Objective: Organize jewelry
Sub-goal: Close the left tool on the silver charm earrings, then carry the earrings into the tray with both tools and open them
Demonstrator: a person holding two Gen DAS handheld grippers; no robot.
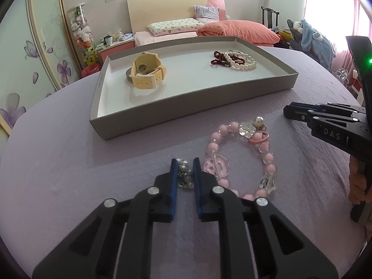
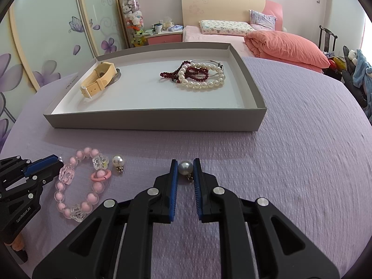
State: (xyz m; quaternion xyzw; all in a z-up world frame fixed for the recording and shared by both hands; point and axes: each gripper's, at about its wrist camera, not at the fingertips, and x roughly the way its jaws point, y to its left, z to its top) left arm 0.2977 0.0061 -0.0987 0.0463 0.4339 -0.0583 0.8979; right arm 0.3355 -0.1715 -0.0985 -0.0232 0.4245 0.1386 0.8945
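Covering the table: a lilac textured cloth, on which everything rests.
Tray: a shallow grey box with a white floor, at the far side of the cloth, well apart from both grippers.
Tray, left part: a pale yellow watch with its strap looped, leaning against a silver-coloured bangle just behind it.
Tray, right part: a white pearl bracelet lying over a dark red bead string and a thin clear bangle, all three touching in one heap.
Pink bracelet: a loop of pink beads and clear flower-shaped pieces flat on the cloth, in front of the tray, between the two grippers; a small pink ring lies on its far side.
Loose pearl earring: a white pearl earring with a small metal fitting, just beside the pink bracelet, free on the cloth.
Left gripper: blue pads closed on a small silvery beaded cluster, low over the cloth, just left of the pink bracelet.
Right gripper: pads pinching a grey pearl earring, whose metal fitting hangs beneath it, near the cloth.
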